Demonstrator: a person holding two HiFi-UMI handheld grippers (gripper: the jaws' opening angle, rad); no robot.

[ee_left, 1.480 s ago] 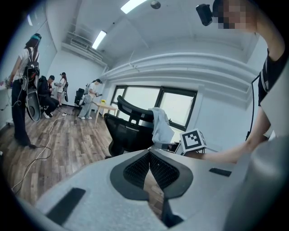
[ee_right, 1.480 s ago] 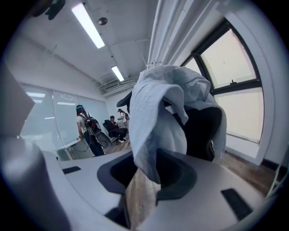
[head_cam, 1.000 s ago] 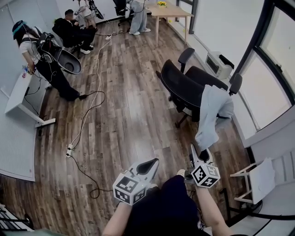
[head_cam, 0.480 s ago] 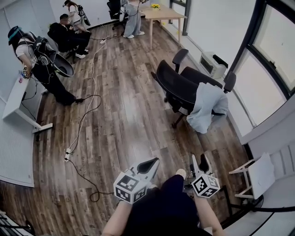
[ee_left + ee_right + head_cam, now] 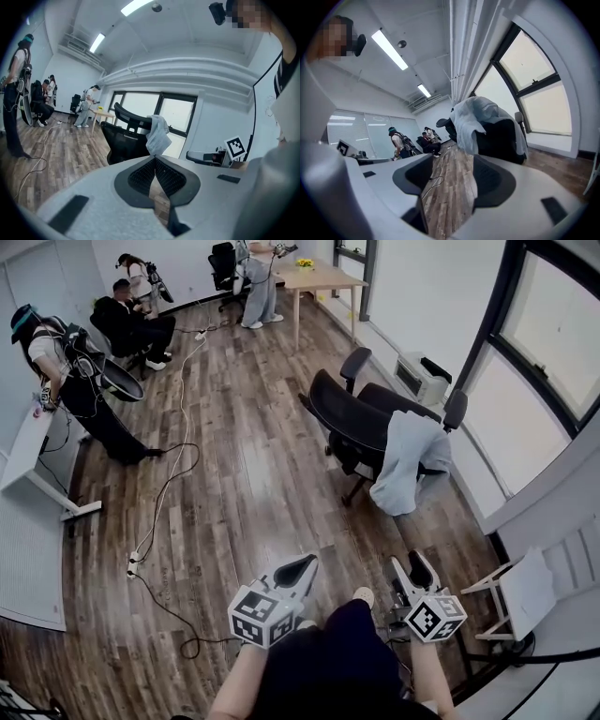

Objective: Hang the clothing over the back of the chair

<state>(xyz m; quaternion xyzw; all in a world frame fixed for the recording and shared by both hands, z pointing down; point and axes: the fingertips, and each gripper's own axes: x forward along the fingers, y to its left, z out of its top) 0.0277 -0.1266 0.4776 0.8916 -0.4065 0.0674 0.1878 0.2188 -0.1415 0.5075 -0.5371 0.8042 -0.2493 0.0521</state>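
Observation:
A black office chair stands on the wood floor ahead of me, to the right. A light grey garment hangs over its backrest, with the hem trailing toward the floor. My left gripper is shut and holds nothing, well short of the chair. To its right, my right gripper is open and empty, about a step from the garment. The left gripper view shows the garment on the chair beyond the touching tips of that gripper. In the right gripper view the garment drapes the chair past that gripper.
Cables run across the floor at left. Several people stand or sit at the far left by a white desk. A wooden table is at the back. A white rack stands at my right, below the window wall.
A second ago the garment's hem reached down to my right gripper. Now it hangs free on the chair, and both grippers have drawn back from it.

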